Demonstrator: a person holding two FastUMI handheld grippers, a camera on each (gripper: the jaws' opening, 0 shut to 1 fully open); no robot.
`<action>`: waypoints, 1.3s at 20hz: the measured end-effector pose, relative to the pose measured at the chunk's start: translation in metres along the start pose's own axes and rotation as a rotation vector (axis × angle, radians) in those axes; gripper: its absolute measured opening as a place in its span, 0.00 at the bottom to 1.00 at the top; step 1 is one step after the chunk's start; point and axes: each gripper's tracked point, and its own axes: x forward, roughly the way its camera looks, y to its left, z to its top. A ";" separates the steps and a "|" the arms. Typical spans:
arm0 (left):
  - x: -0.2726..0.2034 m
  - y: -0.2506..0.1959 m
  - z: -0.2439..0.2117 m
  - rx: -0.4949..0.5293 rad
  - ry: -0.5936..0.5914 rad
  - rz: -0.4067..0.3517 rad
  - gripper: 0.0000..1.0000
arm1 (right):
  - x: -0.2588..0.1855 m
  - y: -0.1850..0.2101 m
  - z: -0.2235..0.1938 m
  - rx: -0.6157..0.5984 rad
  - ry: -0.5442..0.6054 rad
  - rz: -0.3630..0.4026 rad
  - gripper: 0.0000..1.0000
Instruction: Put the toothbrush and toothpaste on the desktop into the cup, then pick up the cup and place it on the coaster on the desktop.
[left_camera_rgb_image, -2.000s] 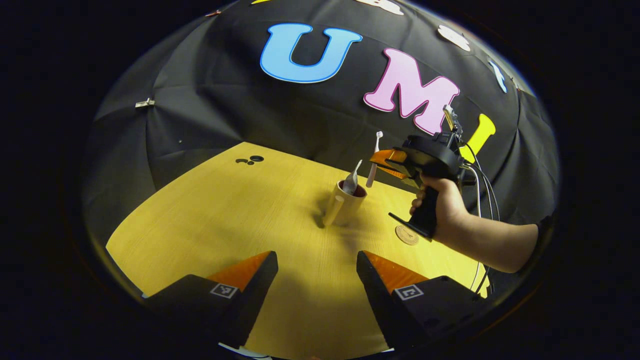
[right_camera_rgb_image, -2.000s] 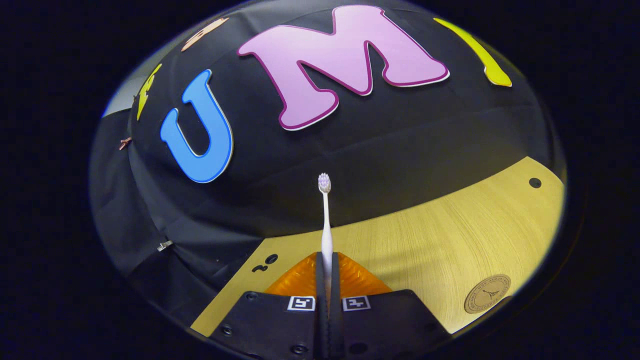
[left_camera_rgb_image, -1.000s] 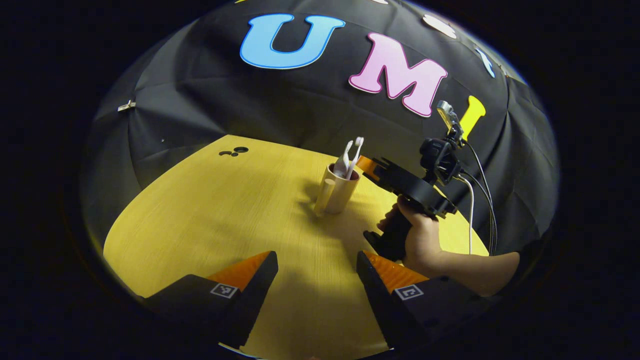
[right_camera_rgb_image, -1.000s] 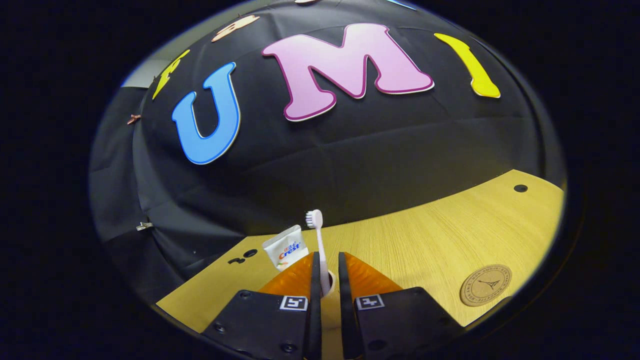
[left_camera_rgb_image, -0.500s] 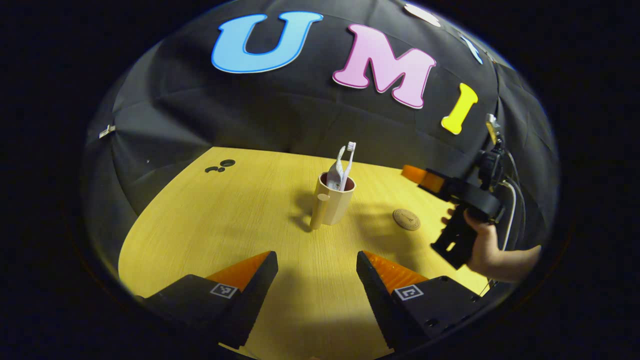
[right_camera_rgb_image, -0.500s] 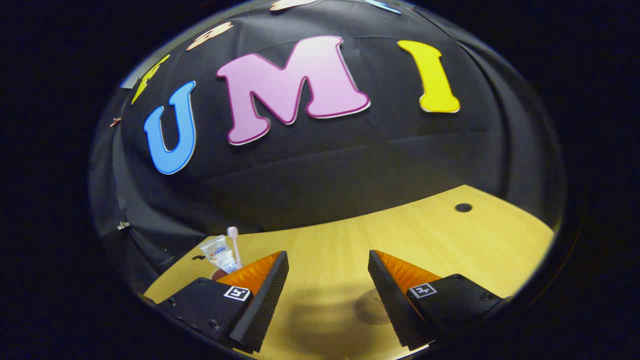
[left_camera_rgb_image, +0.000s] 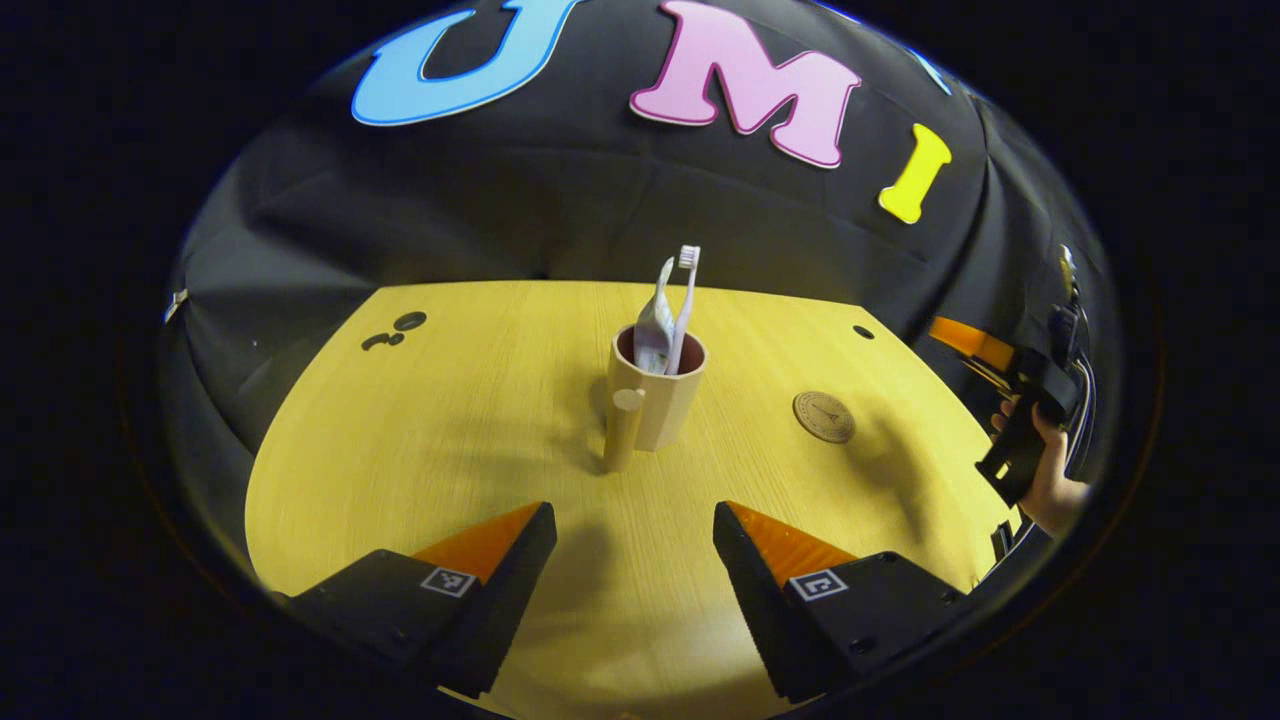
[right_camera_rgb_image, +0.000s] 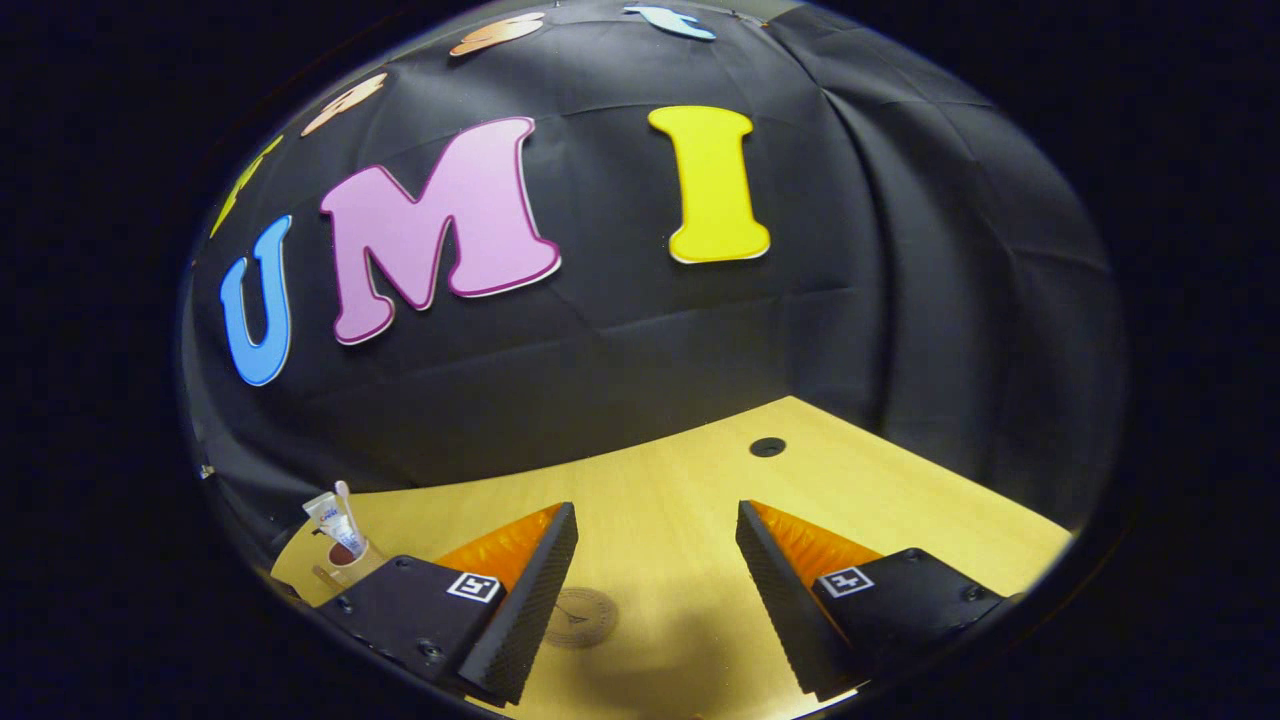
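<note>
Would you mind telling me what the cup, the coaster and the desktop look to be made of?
Cup: a matte beige body with a dark reddish inside, probably ceramic or plastic; no glare on it.
Coaster: a thin tan disc with a stamped mark, likely cork or wood.
Desktop: pale yellow with fine straight grain lines, so wood or a wood-look laminate with a smooth finish.

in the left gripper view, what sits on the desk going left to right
Dark holes in the yellow wooden desktop → beige handled cup holding the white toothbrush and toothpaste tube → round brown coaster → right gripper in a hand.
</note>
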 end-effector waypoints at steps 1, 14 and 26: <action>0.007 0.003 0.002 0.019 0.018 -0.001 0.98 | -0.003 -0.012 0.003 0.001 -0.001 -0.015 0.98; 0.086 0.000 0.026 0.231 0.284 -0.071 0.98 | -0.033 -0.118 0.036 -0.087 0.027 -0.085 0.98; 0.113 -0.010 0.027 0.292 0.481 -0.028 0.51 | -0.057 -0.136 0.012 -0.042 0.097 -0.092 0.98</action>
